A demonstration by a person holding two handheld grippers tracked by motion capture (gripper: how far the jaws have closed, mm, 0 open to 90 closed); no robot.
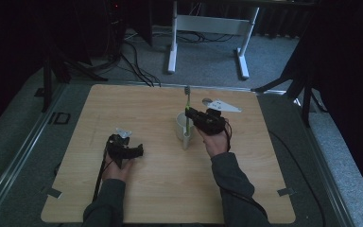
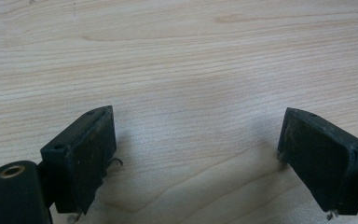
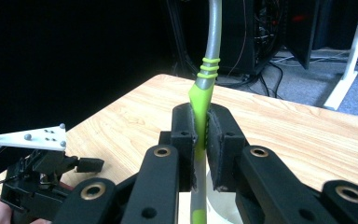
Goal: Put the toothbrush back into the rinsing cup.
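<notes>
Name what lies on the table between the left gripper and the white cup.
Nothing: in the high view, bare wooden table runs from the left gripper to the white cup, where the right gripper holds a toothbrush.

Black tongs (image 3: 200, 140) – brass-ringed screw holes, scuffed pads; white three-cornered plate (image 1: 223, 106); dark grey sleeves (image 1: 233, 182), black cables.

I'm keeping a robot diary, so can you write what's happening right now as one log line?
right gripper: shut on toothbrush | toothbrush: upright, lower end in white cup | left gripper: open, nothing between the jaws, low over wooden table
</notes>
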